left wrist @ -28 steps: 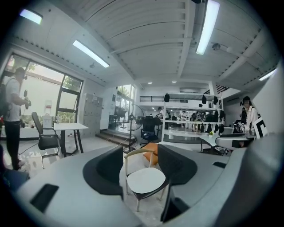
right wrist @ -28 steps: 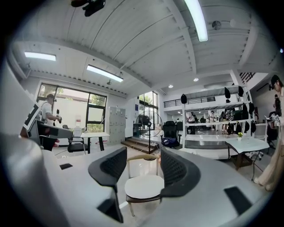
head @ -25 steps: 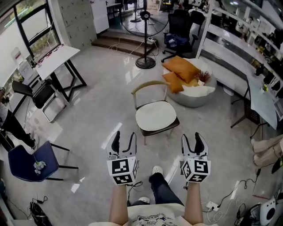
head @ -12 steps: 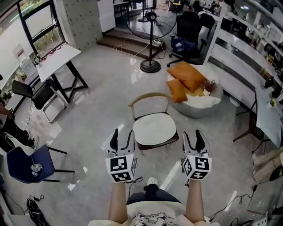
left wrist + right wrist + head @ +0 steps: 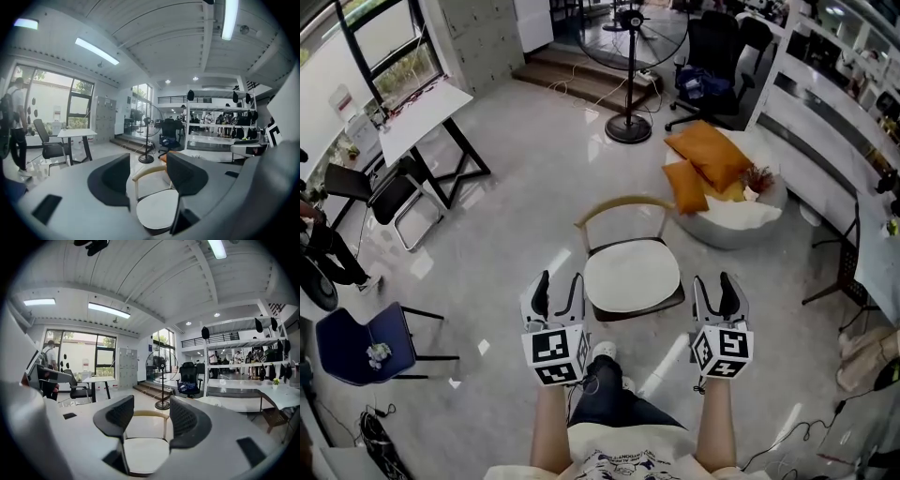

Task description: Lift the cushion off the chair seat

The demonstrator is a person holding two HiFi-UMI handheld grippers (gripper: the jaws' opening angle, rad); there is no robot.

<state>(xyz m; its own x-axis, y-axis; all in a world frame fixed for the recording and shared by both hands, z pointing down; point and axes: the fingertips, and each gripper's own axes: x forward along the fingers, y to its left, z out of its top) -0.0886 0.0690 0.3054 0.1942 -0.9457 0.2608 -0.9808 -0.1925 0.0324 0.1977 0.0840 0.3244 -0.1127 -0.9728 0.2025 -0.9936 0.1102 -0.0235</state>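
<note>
A round white cushion (image 5: 631, 276) lies flat on the seat of a wooden chair (image 5: 623, 207) with a curved backrest, in the middle of the head view. My left gripper (image 5: 556, 285) stands open just off the cushion's left edge, my right gripper (image 5: 720, 286) open just off its right edge; neither touches it. In the left gripper view the cushion (image 5: 157, 211) shows low between the jaws of the left gripper (image 5: 147, 176). The right gripper view frames the cushion (image 5: 142, 453) and the chair back (image 5: 145, 415) between the jaws of the right gripper (image 5: 146, 420).
A standing fan (image 5: 631, 56) and a black office chair (image 5: 712, 56) stand behind the chair. A white beanbag (image 5: 741, 211) with orange pillows (image 5: 708, 155) lies at the right. A white table (image 5: 422, 122) and folding chair (image 5: 389, 202) are at the left, a blue chair (image 5: 361, 342) lower left.
Both grippers have come forward towards the chair; the cushion now sits between them instead of well ahead. Both stayed open.
</note>
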